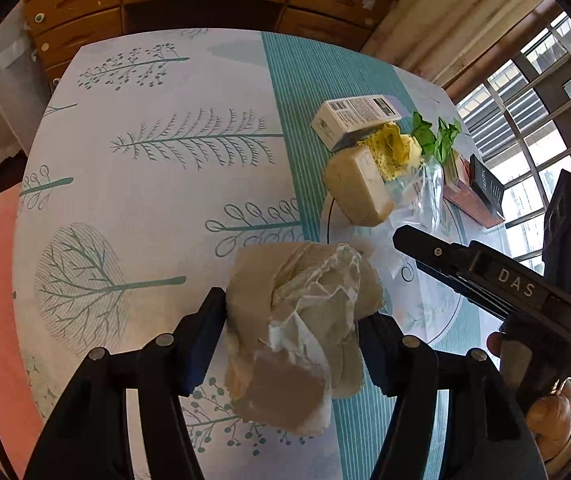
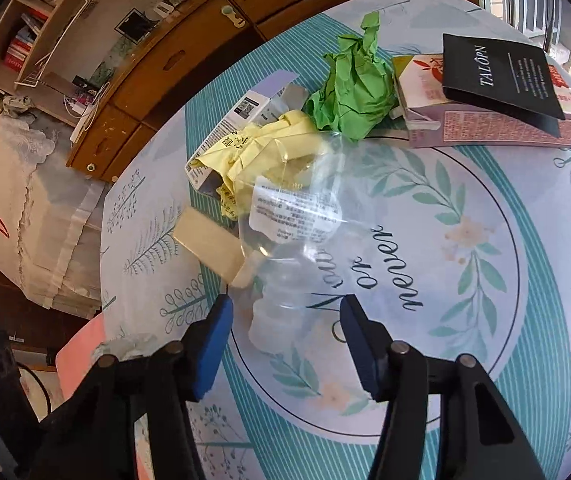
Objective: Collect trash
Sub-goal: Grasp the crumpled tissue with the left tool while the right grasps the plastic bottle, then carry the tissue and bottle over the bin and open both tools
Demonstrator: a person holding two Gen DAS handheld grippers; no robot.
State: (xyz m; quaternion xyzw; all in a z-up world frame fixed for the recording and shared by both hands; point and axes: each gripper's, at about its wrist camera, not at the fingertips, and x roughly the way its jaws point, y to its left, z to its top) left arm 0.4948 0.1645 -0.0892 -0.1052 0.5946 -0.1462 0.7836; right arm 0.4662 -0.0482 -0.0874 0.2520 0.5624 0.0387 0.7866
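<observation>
While left fingers [image 1: 291, 316] clamp crumpled tissue [image 1: 301, 320], right fingers [image 2: 285, 320] straddle clear plastic [image 2: 297, 248], unclosed, beside green paper [image 2: 351, 92].

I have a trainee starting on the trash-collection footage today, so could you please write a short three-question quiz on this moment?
1. True or false: the left gripper is clamped on a crumpled wad of beige paper.
2. What lies between the right gripper's open fingers? A) the green paper ball B) the clear plastic bag C) the black TALOPN booklet
3. Fill in: the black booklet rests on top of a ____ carton.

Key
1. True: both pads press on the wad, held above the tablecloth.
2. B: the fingers straddle its near end without pinching it.
3. Pink.
</observation>
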